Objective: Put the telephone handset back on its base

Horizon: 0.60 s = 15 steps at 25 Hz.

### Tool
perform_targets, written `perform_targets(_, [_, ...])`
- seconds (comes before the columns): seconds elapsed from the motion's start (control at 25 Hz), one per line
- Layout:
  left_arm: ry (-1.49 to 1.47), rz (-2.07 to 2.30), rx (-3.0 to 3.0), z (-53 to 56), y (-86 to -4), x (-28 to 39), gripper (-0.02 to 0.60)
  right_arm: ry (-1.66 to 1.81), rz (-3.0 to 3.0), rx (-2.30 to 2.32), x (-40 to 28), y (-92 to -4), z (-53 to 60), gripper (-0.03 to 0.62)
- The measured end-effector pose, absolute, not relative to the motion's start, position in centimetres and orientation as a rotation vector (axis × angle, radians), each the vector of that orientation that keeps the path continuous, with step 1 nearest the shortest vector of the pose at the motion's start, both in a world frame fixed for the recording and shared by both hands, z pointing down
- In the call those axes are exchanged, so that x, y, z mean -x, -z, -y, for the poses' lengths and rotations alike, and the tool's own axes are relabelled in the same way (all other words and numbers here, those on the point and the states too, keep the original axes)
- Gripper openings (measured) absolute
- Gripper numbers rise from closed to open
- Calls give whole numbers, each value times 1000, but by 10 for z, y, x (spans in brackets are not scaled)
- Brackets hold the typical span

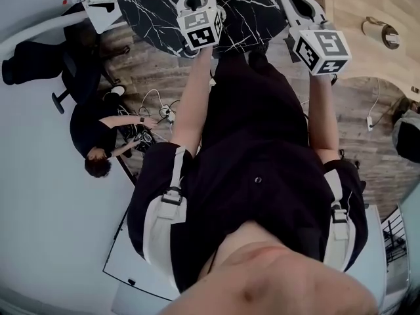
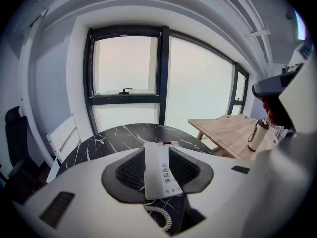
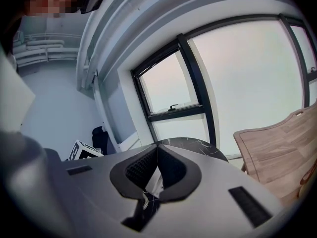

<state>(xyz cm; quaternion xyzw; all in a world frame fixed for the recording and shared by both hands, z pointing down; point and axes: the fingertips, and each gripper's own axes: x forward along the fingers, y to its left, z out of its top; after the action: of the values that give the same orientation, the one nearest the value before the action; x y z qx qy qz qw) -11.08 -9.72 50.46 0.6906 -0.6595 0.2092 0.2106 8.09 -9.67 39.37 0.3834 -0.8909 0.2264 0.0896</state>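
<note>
Spread wide, with nothing between the black ribbed pads: so at the white-bodied left tool [image 2: 157, 150], hovering just short of the telephone. Pinched tip to tip on nothing at the right tool [image 3: 157, 148], held to the right of the telephone and likewise off it.

Framed straight beyond the left tool's gap: a white, slab-shaped push-button desk telephone [image 2: 161, 175], lying flat on the round black marble-patterned worktop [image 2: 114, 139]. Along the telephone's left side, a long white plastic handset [image 2: 150, 170]; cannot tell from these views whether seated fully in the cradle or merely laid alongside. Trailing from the telephone's near end, a white coiled cord [image 2: 162, 216], curling over the worktop toward the tools.

Judging by looks, expect a light, hollow, rigid plastic bar: smooth, somewhat slippery, not fragile, but easy to skid on polished stone. Take hold across the narrow middle of the bar, pads on its long sides and clear of the bulkier ends, so as to keep it level. Allow for the cord's springy tug toward the telephone's near end, and leave slack. Probably worth steadying the telephone body with the closed right tool, since likely light enough to shift when pressed. Lower gently and squarely over the cradle.
</note>
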Motion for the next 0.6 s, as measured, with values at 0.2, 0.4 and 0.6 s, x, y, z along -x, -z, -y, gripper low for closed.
perform_targets(0.2, [-542,1875,-1998,90,-466,94,128,-641,2695,-1117,-85,-384,95,31])
perform_targets(0.4, [-493,1935,-2076,86,-420,84,75,-612,2731,-1103,-88,-373,94,31])
perform_targets(0.6, [-437,1964,-2150,84,-383,74,51,-574,2762,-1088,-88,-363,97,31])
